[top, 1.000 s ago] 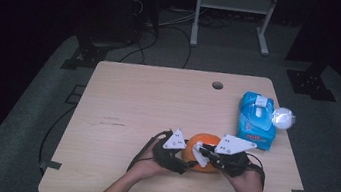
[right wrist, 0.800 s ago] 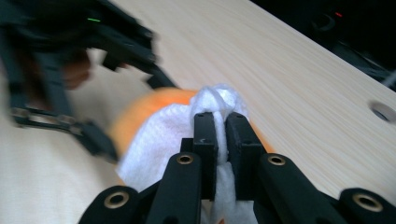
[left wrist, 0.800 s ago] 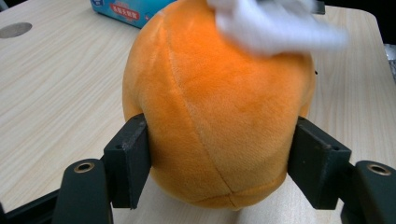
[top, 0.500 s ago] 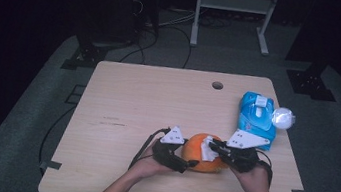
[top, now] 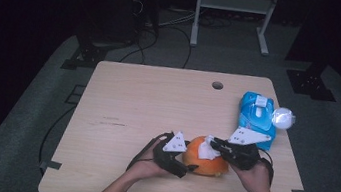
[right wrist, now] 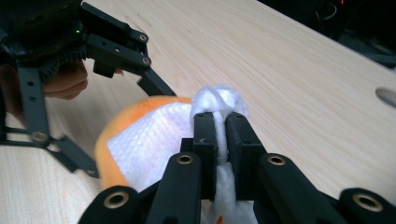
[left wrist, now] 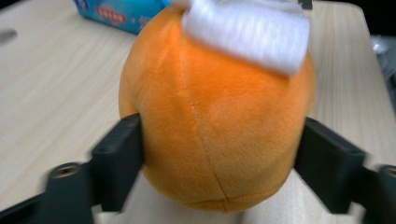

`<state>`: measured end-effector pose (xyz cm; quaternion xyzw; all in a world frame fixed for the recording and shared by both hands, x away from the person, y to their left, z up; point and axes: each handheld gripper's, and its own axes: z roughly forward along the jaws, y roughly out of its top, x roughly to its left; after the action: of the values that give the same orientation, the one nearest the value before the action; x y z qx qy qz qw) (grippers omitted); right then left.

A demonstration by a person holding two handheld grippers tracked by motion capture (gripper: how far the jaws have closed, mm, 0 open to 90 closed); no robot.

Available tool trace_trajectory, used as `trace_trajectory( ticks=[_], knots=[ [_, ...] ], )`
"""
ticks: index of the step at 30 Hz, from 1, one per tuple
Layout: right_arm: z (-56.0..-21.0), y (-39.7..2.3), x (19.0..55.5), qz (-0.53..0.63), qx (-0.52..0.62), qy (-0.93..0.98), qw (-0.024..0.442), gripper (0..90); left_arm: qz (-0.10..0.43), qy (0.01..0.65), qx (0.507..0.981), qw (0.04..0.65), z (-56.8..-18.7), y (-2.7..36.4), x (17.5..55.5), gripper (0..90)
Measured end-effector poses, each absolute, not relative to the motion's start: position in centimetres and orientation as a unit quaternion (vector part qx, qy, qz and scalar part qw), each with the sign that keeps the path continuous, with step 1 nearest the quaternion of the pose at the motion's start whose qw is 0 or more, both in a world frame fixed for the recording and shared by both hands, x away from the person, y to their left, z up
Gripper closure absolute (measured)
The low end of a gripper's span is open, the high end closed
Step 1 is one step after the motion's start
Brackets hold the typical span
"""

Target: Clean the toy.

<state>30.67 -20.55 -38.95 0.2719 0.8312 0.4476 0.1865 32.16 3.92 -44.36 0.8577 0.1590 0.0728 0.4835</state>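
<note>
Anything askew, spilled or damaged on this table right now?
Nothing looks spilled or damaged. The white wipe lies on the orange plush ball, pinched by the right gripper. The blue wipe pack near the table's right edge has its flap open.

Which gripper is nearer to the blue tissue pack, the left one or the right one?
The right. The right gripper sits just beside the blue tissue pack, pinching a white wipe on the orange plush ball. The left gripper is farther away, across the ball.

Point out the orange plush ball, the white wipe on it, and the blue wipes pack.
Orange plush ball (left wrist: 215,126): left gripper view, front seam.
White wipe (right wrist: 149,144): right gripper view, flat spread part.
Blue wipes pack (top: 252,118): high view, top face.
</note>
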Motion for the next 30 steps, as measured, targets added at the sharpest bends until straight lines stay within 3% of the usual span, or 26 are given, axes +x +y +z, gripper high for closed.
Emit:
trace_trajectory(
  ticks=[2, 6, 10, 18, 20, 24, 28, 30],
  knots=[
    [-39.1, -20.4, 30.5, 0.449, 0.271, 0.831, 0.188, 82.5, 0.051, 0.184, 0.848, 0.494, -44.4, 3.8, 32.4, 9.5],
    [-39.0, -18.4, 29.6, 0.455, 0.24, 0.837, 0.185, 82.4, 0.084, 0.156, 0.855, 0.488, -44.0, 3.6, 31.7, 22.5],
    [-39.2, -16.2, 28.7, 0.442, 0.208, 0.854, 0.181, 82.4, 0.111, 0.117, 0.868, 0.469, -43.8, 3.2, 31.0, 25.6],
    [-39.4, -19.9, 30.5, 0.45, 0.264, 0.833, 0.182, 82.4, 0.079, 0.136, 0.868, 0.471, -44.6, 4.8, 32.4, 26.4],
    [-39.5, -20.8, 30.8, 0.449, 0.279, 0.828, 0.185, 82.4, 0.069, 0.142, 0.866, 0.474, -44.7, 4.9, 32.5, 24.6],
    [-39.7, -21.0, 30.7, 0.448, 0.283, 0.828, 0.186, 82.4, 0.05, 0.163, 0.857, 0.487, -44.6, 4.4, 32.7, 8.4],
    [-39.4, -19.4, 30.1, 0.455, 0.259, 0.831, 0.186, 82.3, 0.065, 0.15, 0.856, 0.49, -44.3, 3.9, 32.2, 8.3],
    [-39.4, -18.5, 29.8, 0.457, 0.244, 0.836, 0.18, 82.2, 0.071, 0.139, 0.861, 0.483, -44.3, 4.0, 32.1, 13.4]
  ],
)
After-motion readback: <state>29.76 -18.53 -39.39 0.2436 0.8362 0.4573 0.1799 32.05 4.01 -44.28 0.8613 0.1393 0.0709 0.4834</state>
